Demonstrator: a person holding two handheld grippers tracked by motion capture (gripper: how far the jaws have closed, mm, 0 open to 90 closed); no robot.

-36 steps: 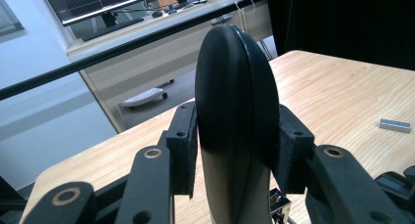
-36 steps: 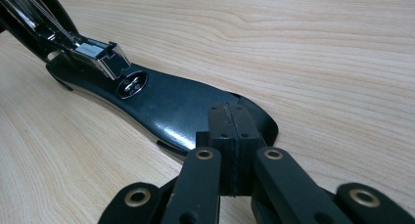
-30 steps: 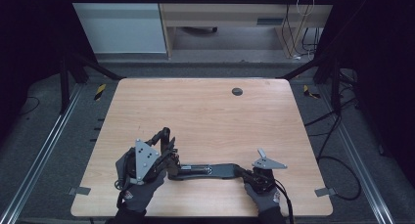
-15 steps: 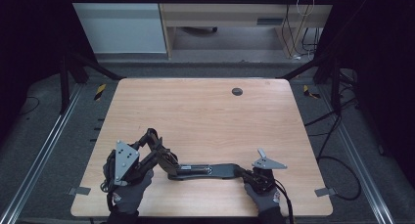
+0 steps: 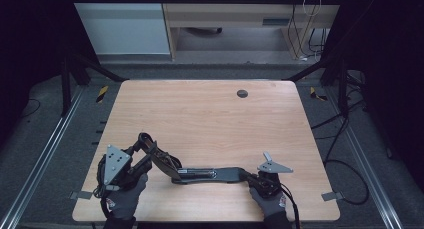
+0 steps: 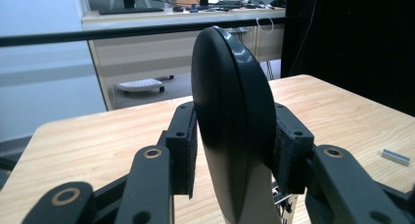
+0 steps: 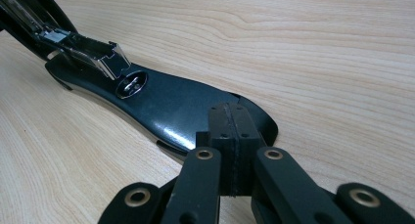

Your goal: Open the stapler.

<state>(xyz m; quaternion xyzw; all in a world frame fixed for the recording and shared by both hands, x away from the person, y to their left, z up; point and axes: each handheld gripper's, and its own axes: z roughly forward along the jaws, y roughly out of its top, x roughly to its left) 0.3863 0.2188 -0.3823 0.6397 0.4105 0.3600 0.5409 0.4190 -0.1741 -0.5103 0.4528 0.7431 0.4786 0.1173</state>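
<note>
Two hand-held grippers at work on one black stapler (image 5: 200, 173), opened out flat near the front edge of the wooden bench (image 5: 210, 119) in the high view. Left hand-held gripper (image 5: 142, 148) at the raised top arm on the left; right hand-held gripper (image 5: 252, 178) at the base's far end on the right.

Left gripper view: jaws roughly half open, pads (image 6: 185, 148) clamped on both sides of the stapler's rounded black arm (image 6: 230, 121), held upright.

Right gripper view: jaws fully together, pressing down on the tail of the flat base (image 7: 171, 106); metal staple channel (image 7: 80, 50) beyond.
</note>
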